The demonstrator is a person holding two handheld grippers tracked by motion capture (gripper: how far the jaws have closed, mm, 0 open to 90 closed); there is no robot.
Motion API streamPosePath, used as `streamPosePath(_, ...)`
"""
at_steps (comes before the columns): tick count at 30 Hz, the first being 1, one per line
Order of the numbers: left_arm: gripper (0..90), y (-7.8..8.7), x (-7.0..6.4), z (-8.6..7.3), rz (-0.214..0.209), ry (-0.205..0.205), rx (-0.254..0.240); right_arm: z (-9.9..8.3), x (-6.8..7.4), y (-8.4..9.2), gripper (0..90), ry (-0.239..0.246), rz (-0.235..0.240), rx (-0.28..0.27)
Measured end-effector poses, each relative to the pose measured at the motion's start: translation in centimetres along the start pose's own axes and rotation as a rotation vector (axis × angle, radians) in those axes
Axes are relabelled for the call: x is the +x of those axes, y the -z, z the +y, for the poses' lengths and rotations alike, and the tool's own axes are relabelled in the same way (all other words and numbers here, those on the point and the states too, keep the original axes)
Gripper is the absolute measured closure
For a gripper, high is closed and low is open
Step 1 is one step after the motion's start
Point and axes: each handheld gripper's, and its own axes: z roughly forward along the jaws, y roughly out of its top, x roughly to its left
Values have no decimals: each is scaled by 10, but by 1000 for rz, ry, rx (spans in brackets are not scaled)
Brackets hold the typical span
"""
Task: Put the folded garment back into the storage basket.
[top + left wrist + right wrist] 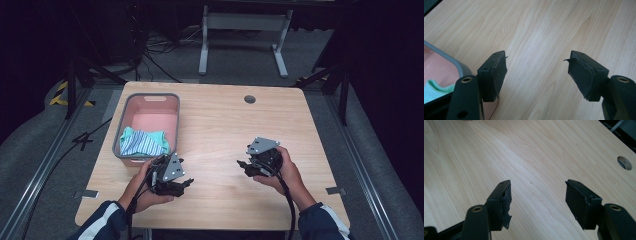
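Note:
A pink basket (pixel 150 102) with a grey rim stands at the table's left side, holding folded cloth: a blue-and-white striped piece (pixel 141 143) on a mint green piece (pixel 129 132). My left gripper (pixel 188 182) is held just in front of the basket's near right corner, open and empty. In the left gripper view its jaws stand wide apart over bare wood, around its midpoint (pixel 537 63), with the basket's rim (pixel 459 64) and green cloth (pixel 434 87) at the left. My right gripper (pixel 241 164) hovers right of centre, open and empty (pixel 538 188).
The light wooden table (pixel 220 125) has a round cable hole (pixel 250 99) near its far edge, also seen as the hole (pixel 624 163) in the right gripper view. Beyond the table stand a white desk frame (pixel 245 30) and cables on grey floor.

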Motion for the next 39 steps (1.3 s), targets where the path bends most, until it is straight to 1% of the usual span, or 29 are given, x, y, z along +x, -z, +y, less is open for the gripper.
streamPosePath(2, 310, -1, 0, -1, -3, -1, 3, -5, 0, 1, 383, -3, 4, 3)
streamPosePath(3, 310, -5, -1, -2, -6, -9, 9, -8, 0, 1, 379, -1, -1, 3)
streamPosePath(4, 310, -5, -1, -2, -6, -9, 9, -8, 0, 1, 379, -1, -1, 3)
streamPosePath(5, 310, -7, -1, -3, -12, -4, 13, -11, 0, 2, 375, -7, 4, 4)
streamPosePath(8, 307, -11, -1, -5, -19, -18, 31, -21, 1, 3, 371, -7, 7, 7)
streamPosePath(9, 306, -13, -1, -6, -25, -16, 33, -24, 1, 3, 368, -6, 7, 9)
streamPosePath(10, 304, -15, -2, -6, -27, -13, 31, -28, 1, 4, 366, -10, 8, 13)
streamPosePath(15, 301, -22, -3, -12, -41, -22, 53, -49, -1, 8, 361, -17, -7, 34)
streamPosePath(16, 300, -22, -3, -12, -41, -22, 53, -49, -1, 8, 361, -17, -7, 34)
streamPosePath(18, 299, -24, -3, -13, -36, -30, 68, -57, -2, 10, 359, -27, -8, 37)
streamPosePath(20, 300, -25, -3, -15, -41, -25, 69, -66, -4, 13, 358, -39, -16, 39)
streamPosePath(22, 299, -25, -4, -16, -50, -11, 67, -72, -5, 14, 353, -54, -18, 40)
streamPosePath(23, 299, -26, -3, -17, -54, -12, 67, -77, -7, 15, 348, -66, -18, 34)
streamPosePath(24, 297, -27, -3, -17, -56, -11, 65, -81, -8, 15, 348, -85, -14, 38)
streamPosePath(25, 295, -28, -3, -19, -63, -5, 65, -84, -9, 16, 348, -94, -14, 40)
streamPosePath(27, 293, -29, -3, -21, -59, -8, 71, -92, -11, 17, 346, -96, -24, 47)
streamPosePath(28, 291, -30, -3, -22, -60, -10, 70, -95, -12, 18, 344, -108, -24, 49)
streamPosePath(30, 288, -31, -3, -23, -66, -11, 72, -98, -13, 19, 339, -109, -27, 49)
streamPosePath(32, 278, -33, -2, -26, -71, -2, 71, -105, -14, 22, 333, -119, -25, 43)
streamPosePath(34, 273, -33, -2, -27, -72, 0, 71, -108, -14, 22, 332, -115, -24, 39)
streamPosePath(35, 270, -33, -2, -28, -74, 3, 65, -113, -15, 23, 330, -120, -24, 42)
streamPosePath(36, 270, -33, -1, -29, -78, 3, 65, -113, -15, 23, 330, -120, -24, 42)
streamPosePath(37, 266, -33, -1, -30, -85, 13, 60, -115, -15, 24, 329, -120, -27, 44)
streamPosePath(39, 264, -34, 0, -33, -97, 30, 59, -123, -17, 25, 332, -142, -23, 42)
